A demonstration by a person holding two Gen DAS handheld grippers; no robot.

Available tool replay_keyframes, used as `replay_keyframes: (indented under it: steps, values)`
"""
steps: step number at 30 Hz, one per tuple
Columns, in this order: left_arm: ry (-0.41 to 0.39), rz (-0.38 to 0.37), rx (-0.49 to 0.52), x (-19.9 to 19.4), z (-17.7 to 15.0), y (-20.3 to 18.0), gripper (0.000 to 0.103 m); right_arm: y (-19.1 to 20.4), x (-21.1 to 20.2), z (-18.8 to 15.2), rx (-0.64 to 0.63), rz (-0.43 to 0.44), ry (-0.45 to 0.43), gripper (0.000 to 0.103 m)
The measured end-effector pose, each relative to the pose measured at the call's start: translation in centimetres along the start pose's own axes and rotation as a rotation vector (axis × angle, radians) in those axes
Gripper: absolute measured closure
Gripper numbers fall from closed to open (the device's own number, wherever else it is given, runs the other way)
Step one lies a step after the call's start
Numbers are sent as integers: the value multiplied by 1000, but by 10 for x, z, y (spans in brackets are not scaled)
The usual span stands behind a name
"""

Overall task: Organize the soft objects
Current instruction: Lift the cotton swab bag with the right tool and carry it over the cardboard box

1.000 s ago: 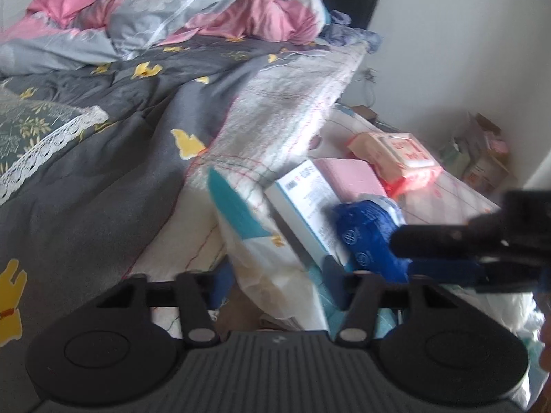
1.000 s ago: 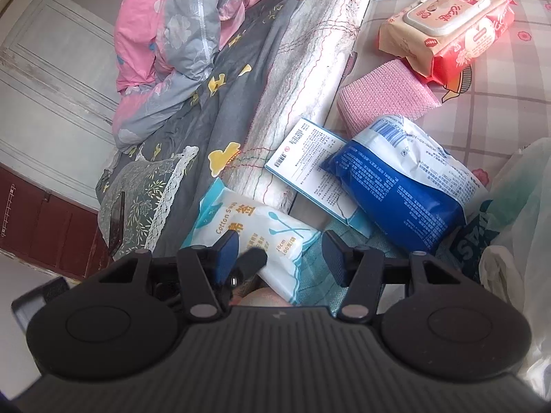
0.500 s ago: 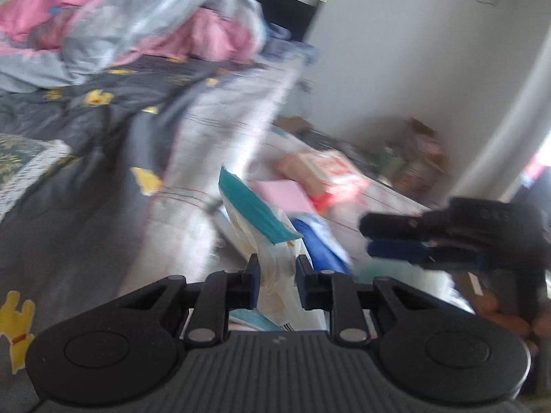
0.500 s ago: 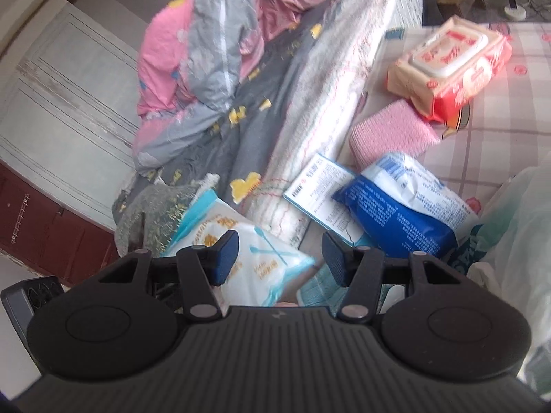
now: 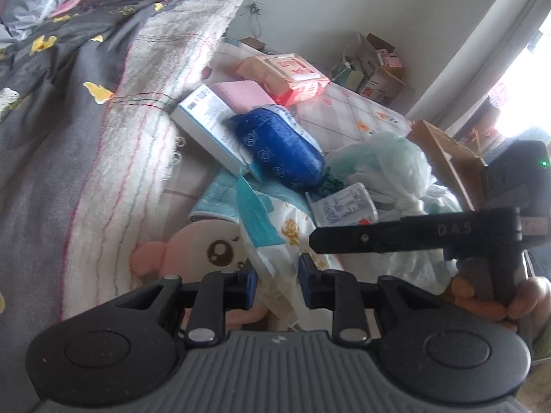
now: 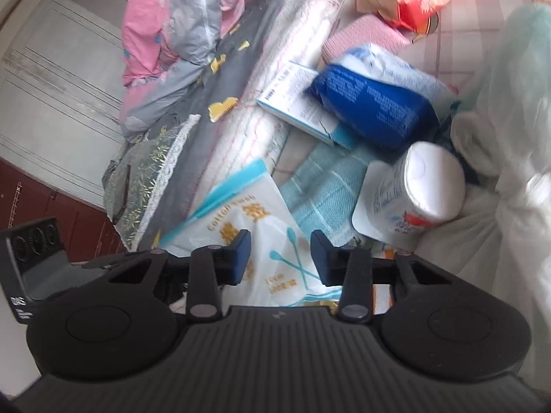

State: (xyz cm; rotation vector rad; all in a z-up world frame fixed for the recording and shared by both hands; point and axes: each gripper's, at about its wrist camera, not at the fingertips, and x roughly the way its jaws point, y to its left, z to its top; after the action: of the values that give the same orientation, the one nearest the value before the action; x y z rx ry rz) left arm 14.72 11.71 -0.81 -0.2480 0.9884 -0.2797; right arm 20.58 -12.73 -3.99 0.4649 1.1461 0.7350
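Note:
My left gripper (image 5: 277, 284) is shut on a white and teal cotton swab bag (image 5: 272, 237) and holds it above a pink plush toy (image 5: 203, 244). The same bag (image 6: 241, 227) shows in the right wrist view, under my right gripper (image 6: 280, 256), which is open and empty. A blue soft pack (image 5: 286, 148) lies on a white and blue box (image 5: 210, 127). A pink cloth (image 5: 244, 93) and a red and cream wipes pack (image 5: 286, 75) lie beyond. A white roll pack (image 6: 416, 192) lies on a teal towel (image 6: 323, 192).
A grey quilt with yellow prints (image 5: 51, 96) and a white blanket edge (image 5: 144, 110) fill the left. Pale plastic bags (image 5: 385, 161) lie at the right. Cardboard boxes (image 5: 372, 65) stand by the far wall. A brown cabinet (image 6: 51, 213) stands beyond the bed.
My left gripper closed on the cotton swab bag and lifted it, which uncovered the plush toy. My right gripper moved in beside it and stays open.

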Motion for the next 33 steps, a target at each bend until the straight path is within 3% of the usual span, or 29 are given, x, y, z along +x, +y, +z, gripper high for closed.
replay_keyframes:
  steps: [3,8,14,18,24,33]
  values:
    - [2,54,16,-2,-4,-1,67,1,8,-4,10,4,-6,66]
    - [11,-15,-55,-10,-10,10,53,3,4,0,11,15,-33,66]
    - [20,-22,-83,-4,-17,11,53,-1,13,5,22,16,-14,64]
    - [-4,-2,-74,0,-20,6,55,-1,21,2,19,39,17,62]
    - [-54,26,-42,-10,-22,-5,72,-3,13,-2,44,86,48,63]
    - [-145,22,65,-51,-5,-50,75,13,-49,-2,20,151,-22,65]
